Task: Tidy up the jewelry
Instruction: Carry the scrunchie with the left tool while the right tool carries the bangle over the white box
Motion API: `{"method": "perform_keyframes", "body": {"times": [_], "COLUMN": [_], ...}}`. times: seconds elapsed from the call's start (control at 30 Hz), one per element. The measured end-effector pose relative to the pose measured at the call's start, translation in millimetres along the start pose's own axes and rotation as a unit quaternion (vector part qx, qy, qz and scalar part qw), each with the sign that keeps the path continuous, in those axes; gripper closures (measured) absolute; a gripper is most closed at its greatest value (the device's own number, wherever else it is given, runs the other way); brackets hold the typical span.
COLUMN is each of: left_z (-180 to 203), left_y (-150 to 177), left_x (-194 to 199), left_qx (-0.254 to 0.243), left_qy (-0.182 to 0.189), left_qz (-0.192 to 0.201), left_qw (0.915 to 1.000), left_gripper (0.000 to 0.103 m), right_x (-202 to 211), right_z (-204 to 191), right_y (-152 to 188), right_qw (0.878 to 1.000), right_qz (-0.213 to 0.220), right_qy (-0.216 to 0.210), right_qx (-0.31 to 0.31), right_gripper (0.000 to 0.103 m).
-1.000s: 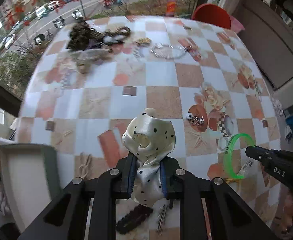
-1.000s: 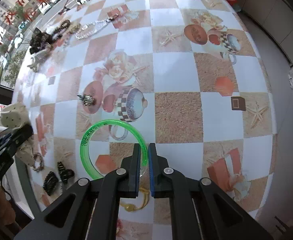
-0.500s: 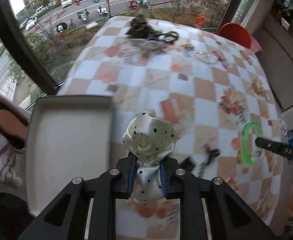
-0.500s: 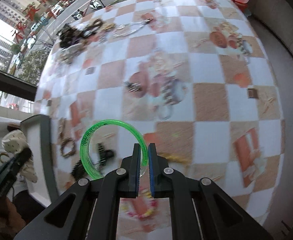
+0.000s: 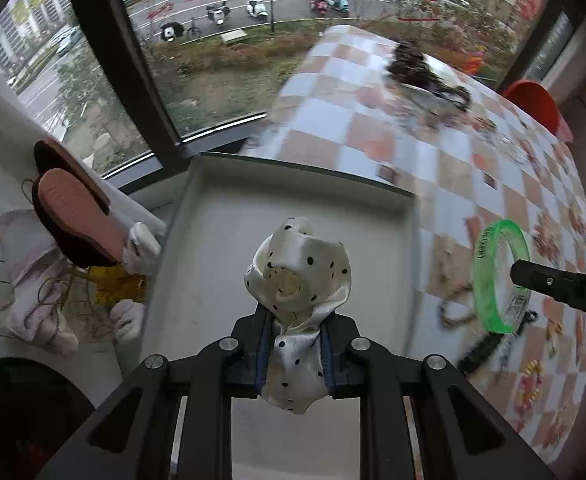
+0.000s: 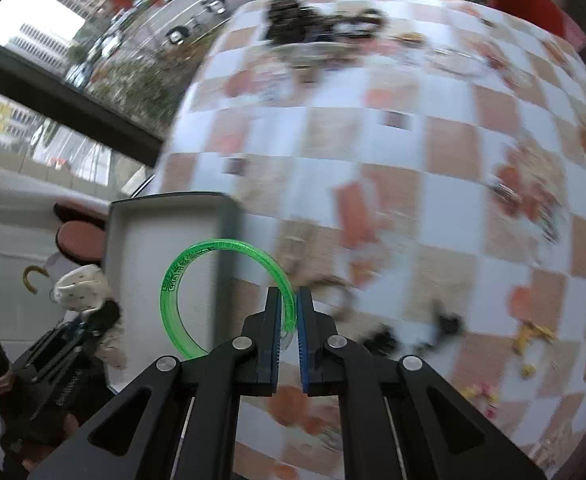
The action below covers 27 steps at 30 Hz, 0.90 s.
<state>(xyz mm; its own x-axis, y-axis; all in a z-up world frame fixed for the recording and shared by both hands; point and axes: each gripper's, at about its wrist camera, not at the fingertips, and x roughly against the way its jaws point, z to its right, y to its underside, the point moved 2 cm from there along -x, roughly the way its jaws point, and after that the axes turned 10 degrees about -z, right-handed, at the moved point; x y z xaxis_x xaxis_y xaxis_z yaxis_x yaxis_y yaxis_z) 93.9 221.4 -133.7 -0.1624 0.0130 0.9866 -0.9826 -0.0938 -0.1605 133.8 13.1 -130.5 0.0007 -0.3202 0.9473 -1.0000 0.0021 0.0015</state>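
Note:
My left gripper [image 5: 296, 332] is shut on a cream polka-dot scrunchie [image 5: 299, 276] and holds it above the white tray [image 5: 213, 216] at the table's left edge. My right gripper [image 6: 289, 312] is shut on a clear green bangle [image 6: 197, 280], held near the tray's right rim [image 6: 225, 216]. The bangle [image 5: 493, 276] and right gripper tip [image 5: 533, 276] show at the right of the left wrist view. The scrunchie [image 6: 79, 286] and left gripper [image 6: 105, 316] show at the left of the right wrist view.
A checkered tablecloth [image 6: 393, 160] covers the table. A dark pile of jewelry [image 5: 421, 68] lies at the far edge. Dark hair clips [image 6: 445, 324] and small yellow pieces [image 6: 529, 336] lie near the front. A slipper [image 5: 73, 216] and clutter sit left of the tray.
Both grippers have swung left with their loads. The left gripper now holds the scrunchie over the tray; the right gripper has brought the bangle up to the tray's right rim.

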Motion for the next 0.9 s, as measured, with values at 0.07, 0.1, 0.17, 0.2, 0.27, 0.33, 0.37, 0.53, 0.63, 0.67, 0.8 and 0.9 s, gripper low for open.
{"method": "perform_keyframes", "body": {"times": [0.07,0.1,0.17,0.2,0.27,0.33,0.37,0.53,0.63,0.67,0.8,0.9], "left_z": [-9,-13,-18,-20,-26,-28,-28,-31,-32,-32,-32,-30], "left_y": [-7,-11,-19,-21,-26,-30,-31,-35,-37,-37,-37,-39], "left_x": [-7,-11,-20,-25,-35,-46,-49,-65,-73,-76,-72,-71], "left_qx": [0.004,0.005,0.006,0.006,0.007,0.006,0.005,0.000,-0.002,-0.004,-0.003,-0.010], "left_qy": [-0.003,-0.005,-0.009,-0.009,-0.011,-0.011,-0.012,-0.020,-0.024,-0.025,-0.048,-0.051], "left_qz": [0.000,-0.001,-0.004,-0.006,-0.012,-0.019,-0.021,-0.026,-0.032,-0.035,-0.014,-0.012], "left_qw": [1.0000,1.0000,0.9999,0.9999,0.9998,0.9997,0.9997,0.9995,0.9992,0.9991,0.9987,0.9986], "left_gripper": [0.078,0.078,0.078,0.078,0.078,0.078,0.078,0.078,0.077,0.077,0.028,0.028], "right_x": [-14,-22,-33,-39,-48,-57,-63,-85,-92,-95,-102,-107], "right_z": [-22,-32,-47,-53,-62,-68,-71,-74,-74,-74,-73,-74], "right_y": [-12,-18,-28,-33,-38,-43,-45,-52,-54,-56,-58,-60], "right_qw": [1.000,1.000,1.000,0.999,0.999,0.999,0.999,0.998,0.997,0.997,0.996,0.996], "right_qz": [-0.005,-0.009,-0.014,-0.017,-0.022,-0.029,-0.033,-0.048,-0.054,-0.056,-0.061,-0.062], "right_qy": [0.004,0.006,0.009,0.011,0.013,0.016,0.019,0.035,0.044,0.048,0.059,0.063], "right_qx": [0.015,0.020,0.024,0.025,0.026,0.027,0.026,0.021,0.017,0.018,0.021,0.020], "right_gripper": [0.095,0.095,0.095,0.095,0.095,0.095,0.095,0.095,0.095,0.095,0.094,0.093]}}
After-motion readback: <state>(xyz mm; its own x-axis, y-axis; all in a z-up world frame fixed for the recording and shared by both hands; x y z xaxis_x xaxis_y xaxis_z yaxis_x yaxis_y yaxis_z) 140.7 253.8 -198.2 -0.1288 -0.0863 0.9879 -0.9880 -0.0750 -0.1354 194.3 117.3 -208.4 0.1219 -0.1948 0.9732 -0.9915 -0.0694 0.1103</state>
